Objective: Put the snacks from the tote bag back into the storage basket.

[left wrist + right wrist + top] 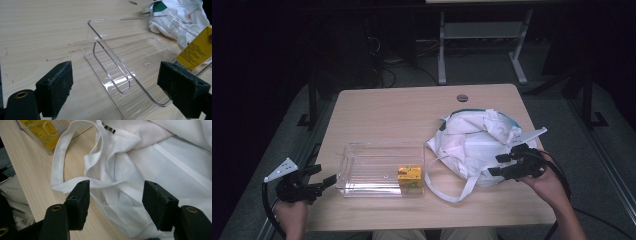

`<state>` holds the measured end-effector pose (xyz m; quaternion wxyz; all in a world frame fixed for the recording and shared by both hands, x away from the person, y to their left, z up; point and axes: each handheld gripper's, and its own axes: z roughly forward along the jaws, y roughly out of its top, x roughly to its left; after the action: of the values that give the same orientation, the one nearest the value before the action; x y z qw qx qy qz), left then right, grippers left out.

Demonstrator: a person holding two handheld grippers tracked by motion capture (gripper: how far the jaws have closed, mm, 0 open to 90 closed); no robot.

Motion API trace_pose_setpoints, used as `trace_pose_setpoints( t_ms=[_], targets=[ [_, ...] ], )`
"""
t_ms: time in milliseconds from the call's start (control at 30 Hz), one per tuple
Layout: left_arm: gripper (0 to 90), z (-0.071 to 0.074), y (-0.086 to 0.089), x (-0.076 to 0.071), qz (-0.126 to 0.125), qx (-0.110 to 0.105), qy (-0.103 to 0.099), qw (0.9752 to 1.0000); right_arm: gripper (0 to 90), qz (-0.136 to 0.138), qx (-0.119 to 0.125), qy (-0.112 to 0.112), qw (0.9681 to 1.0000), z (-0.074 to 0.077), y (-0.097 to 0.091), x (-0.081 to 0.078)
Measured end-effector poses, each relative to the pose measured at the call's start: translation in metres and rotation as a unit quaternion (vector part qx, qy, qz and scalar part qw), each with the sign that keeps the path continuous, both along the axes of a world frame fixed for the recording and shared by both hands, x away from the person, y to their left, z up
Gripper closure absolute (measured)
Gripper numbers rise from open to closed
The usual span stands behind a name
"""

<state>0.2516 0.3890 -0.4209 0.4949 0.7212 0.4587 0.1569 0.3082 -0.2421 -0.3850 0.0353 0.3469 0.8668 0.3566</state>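
Your right gripper [502, 165] sits half open at the white bag [477, 142], gripping nothing, lined up to grab it. Left gripper [324, 182] waits open near the clear bin [362, 170].

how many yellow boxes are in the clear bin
1. The yellow box stands in the right front corner of the clear bin, next to the white bag. More could be hidden inside the bag.

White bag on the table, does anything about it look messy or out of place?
The white bag lies crumpled in a heap on the table, one strap looping loose toward the clear bin. Nothing looks spilled or damaged.
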Motion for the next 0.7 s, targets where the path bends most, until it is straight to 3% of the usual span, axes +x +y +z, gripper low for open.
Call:
trace_pose_setpoints(
  t_ms=[700],
  targets=[
    [12.8, 0.0, 0.0, -0.001, -0.005, 0.009, -0.001, 0.9999, 37.9, -0.026, 0.015, -0.002, 0.9995, -0.018, -0.023, -0.019]
  ],
)
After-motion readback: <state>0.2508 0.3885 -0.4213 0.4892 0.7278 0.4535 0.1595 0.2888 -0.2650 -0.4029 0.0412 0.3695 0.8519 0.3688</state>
